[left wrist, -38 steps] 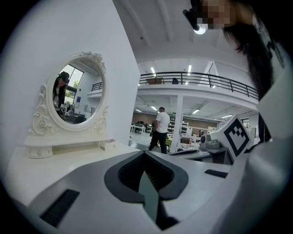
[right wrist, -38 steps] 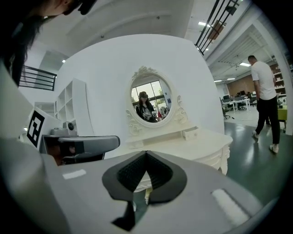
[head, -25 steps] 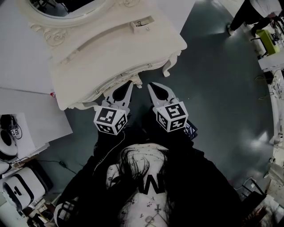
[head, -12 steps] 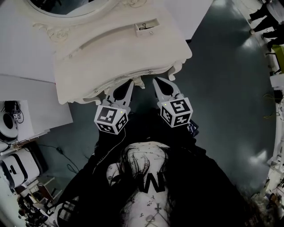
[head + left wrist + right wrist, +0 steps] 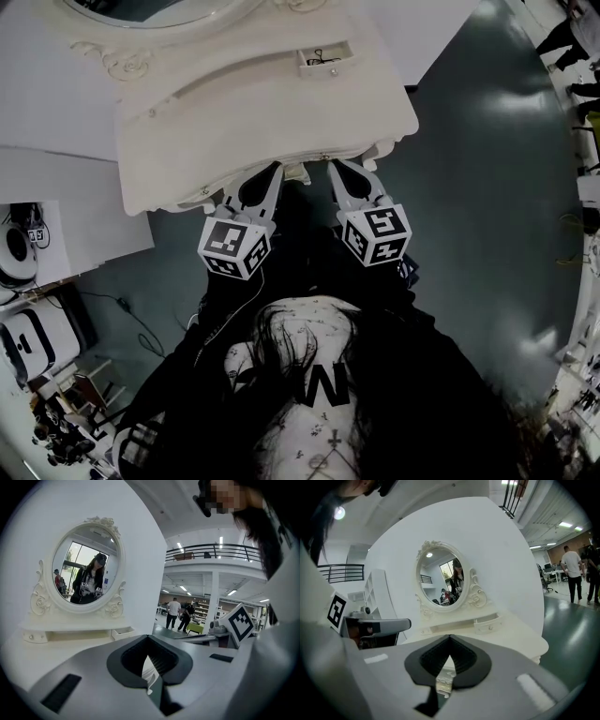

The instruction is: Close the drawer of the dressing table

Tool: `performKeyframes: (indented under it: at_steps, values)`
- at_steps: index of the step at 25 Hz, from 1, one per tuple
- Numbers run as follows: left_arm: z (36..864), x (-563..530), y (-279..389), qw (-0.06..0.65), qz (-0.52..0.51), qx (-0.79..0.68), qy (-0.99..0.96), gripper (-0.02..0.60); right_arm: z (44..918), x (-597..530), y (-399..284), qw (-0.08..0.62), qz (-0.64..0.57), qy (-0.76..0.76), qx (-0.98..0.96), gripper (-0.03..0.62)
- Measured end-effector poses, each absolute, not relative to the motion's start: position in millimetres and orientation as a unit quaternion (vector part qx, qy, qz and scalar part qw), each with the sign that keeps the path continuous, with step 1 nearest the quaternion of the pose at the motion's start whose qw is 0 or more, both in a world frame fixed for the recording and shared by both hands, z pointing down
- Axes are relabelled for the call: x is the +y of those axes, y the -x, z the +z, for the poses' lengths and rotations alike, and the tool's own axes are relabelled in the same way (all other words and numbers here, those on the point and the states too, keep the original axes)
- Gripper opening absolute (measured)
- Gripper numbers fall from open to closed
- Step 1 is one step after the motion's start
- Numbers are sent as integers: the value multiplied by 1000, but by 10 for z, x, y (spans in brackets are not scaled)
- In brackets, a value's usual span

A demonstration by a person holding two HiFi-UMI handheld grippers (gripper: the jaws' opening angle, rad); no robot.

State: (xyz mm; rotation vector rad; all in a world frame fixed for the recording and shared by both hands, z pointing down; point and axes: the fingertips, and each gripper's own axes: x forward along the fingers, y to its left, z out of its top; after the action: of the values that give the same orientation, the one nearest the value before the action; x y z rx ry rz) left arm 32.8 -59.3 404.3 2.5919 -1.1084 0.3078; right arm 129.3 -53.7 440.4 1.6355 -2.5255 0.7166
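Dark floor surrounds a cream carved dressing table whose small drawer, slid partly out below the mirror, lies well beyond the left gripper and right gripper, jaws pressed together, empty, at the surface's front edge.

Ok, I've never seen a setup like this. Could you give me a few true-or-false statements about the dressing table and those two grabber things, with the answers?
1. The small drawer below the mirror stands pulled out. True.
2. The right gripper is clamped on that drawer. False: its jaws are shut on nothing, down by the front edge of the dressing table, well apart from the drawer.
3. The mirror is oval with a carved frame. True.
4. The left gripper rests on the tabletop beside the mirror. False: it sits at the table's front edge next to the right gripper, jaws together.
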Motion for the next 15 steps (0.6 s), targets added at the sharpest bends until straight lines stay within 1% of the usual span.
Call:
performKeyframes:
  at_steps: [9, 15]
  values:
    - [4083, -1319, -464, 150, 107, -344, -921, 0, 4440, -1238, -1413, 28, 232, -561, -794, 8]
    - [4139, -1895, -323, 159, 102, -334, -923, 0, 4498, -1752, -1325, 37, 234, -575, -783, 8]
